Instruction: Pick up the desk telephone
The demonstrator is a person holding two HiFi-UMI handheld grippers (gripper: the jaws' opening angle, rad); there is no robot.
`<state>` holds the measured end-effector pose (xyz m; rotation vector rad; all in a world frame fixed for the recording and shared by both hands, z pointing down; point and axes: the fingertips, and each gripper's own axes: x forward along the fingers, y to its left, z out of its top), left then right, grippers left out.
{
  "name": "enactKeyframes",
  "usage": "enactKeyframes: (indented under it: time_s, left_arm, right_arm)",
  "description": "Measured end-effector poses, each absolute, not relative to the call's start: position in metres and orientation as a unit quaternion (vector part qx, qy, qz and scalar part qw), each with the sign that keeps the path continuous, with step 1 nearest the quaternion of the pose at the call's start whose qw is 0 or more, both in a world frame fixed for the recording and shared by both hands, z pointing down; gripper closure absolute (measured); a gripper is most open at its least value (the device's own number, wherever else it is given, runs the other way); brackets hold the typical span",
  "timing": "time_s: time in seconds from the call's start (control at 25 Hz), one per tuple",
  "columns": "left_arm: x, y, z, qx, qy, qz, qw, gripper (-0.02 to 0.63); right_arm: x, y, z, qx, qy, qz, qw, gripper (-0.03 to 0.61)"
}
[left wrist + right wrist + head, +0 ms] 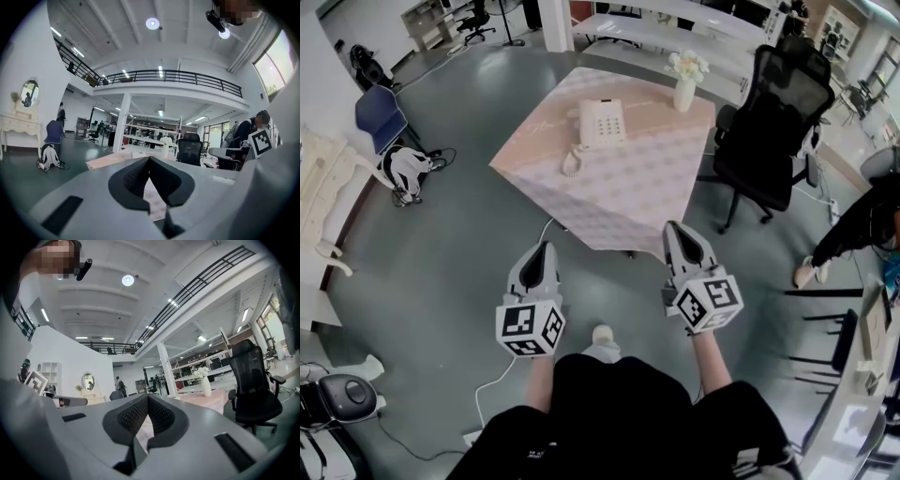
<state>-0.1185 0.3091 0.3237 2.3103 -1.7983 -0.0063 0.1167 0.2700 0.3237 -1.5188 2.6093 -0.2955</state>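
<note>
On the table (656, 178) ahead lies the desk telephone (600, 122), well apart from both grippers.
Its long axis runs away from the person; left gripper (542, 251) and right gripper (677, 230), both pressed together and empty, seem equally near.

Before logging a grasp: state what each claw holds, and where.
Nothing. The left claw and right claw are shut, empty; the telephone sits on the table.

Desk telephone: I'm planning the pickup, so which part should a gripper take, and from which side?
Probably the handset, lying along the left edge of the desk telephone: close across its slim middle, coming from the table's near corner, away from the flower vase. Its coiled cord lies in front; stay above it.
</note>
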Motion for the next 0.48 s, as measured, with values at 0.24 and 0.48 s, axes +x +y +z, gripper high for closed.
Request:
enactKeyframes:
  time_s: [0.24, 0.48]
  left_arm:
    - [-0.134, 0.269, 0.335, 0.789, -0.604, 0.001, 0.113, 0.615]
    - [-0.143, 0.24, 0.345, 0.795, -0.596, 0.007, 0.116, 0.615]
  right_arm:
    - [0.101, 0.228, 0.333, -0.507, 0.854, -0.105, 0.051, 0.588]
    - [0.09, 0.197, 0.346, -0.507, 0.854, -0.109, 0.041, 0.587]
